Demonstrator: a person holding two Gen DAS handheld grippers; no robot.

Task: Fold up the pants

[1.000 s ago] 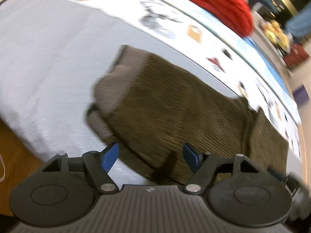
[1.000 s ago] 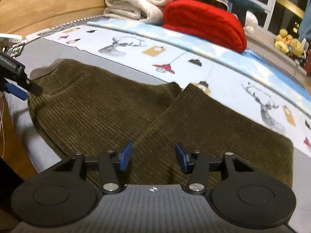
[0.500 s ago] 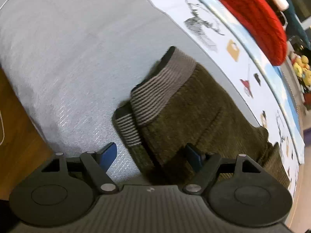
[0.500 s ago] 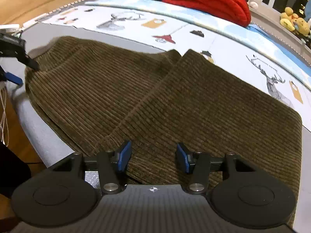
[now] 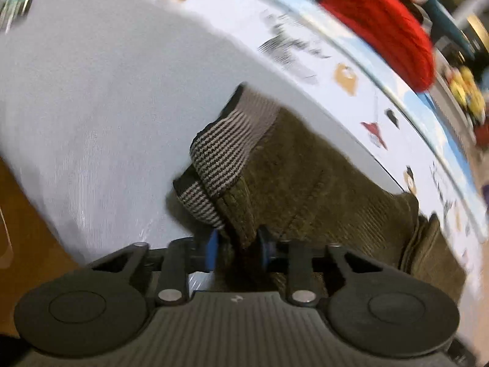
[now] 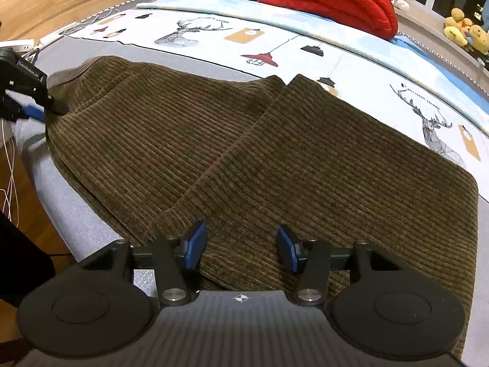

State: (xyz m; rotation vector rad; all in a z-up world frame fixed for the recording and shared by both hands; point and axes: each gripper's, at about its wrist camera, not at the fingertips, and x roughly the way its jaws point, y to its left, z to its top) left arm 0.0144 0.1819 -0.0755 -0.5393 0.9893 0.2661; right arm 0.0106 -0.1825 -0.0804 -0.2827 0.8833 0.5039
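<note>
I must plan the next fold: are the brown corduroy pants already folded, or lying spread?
Partly folded: the brown corduroy pants lie flat on the grey bed cover, one leg overlapping the other, legs still full length.

Thick ribbed corduroy on the pants point(image 6: 275, 153), matt olive-brown and soft, and a finer striped knit at the waistband point(image 5: 226, 153). Under them the bed cover point(image 5: 91, 91) is a smooth grey weave with a faint sheen, though the left view is blurred. The printed sheet point(image 6: 351, 61) looks like flat cotton. The right gripper point(image 6: 241, 246) is matt black plastic, blue rubbery pads, bright metal pins. Glossy wooden floor point(image 6: 18, 165).
</note>
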